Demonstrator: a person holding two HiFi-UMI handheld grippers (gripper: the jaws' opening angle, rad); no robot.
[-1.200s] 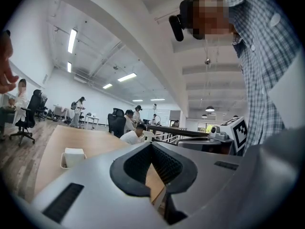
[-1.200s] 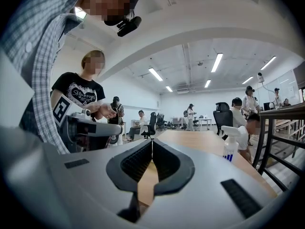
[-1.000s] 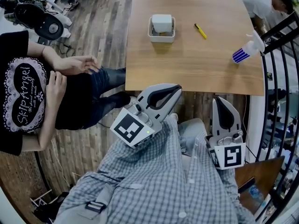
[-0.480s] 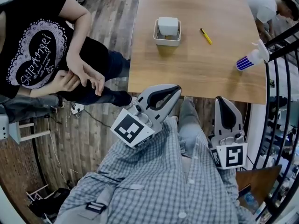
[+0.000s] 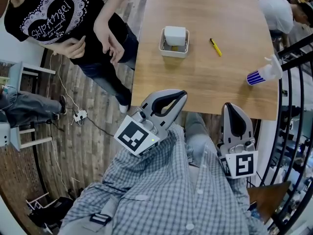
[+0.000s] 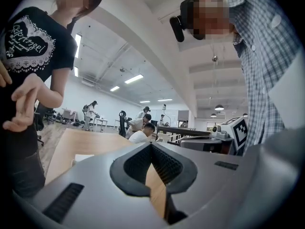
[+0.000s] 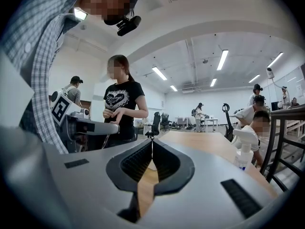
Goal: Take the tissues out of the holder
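As seen in the head view, white rectangular tissue holder (image 5: pixel 173 49), white tissues (image 5: pixel 174 35) inside, stands toward the left edge of the pale wooden counter (image 5: pixel 205 84); grey left gripper (image 5: pixel 181 93) and grey right gripper (image 5: pixel 230 105) off its near edge.
Left gripper view: fingers closed, empty.
Right gripper view: fingers closed, empty.

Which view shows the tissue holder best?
Head view: the holder sits whole on the table, tissues inside. The left gripper view catches only its white edge behind the jaw; the right gripper view shows at most a pale speck.
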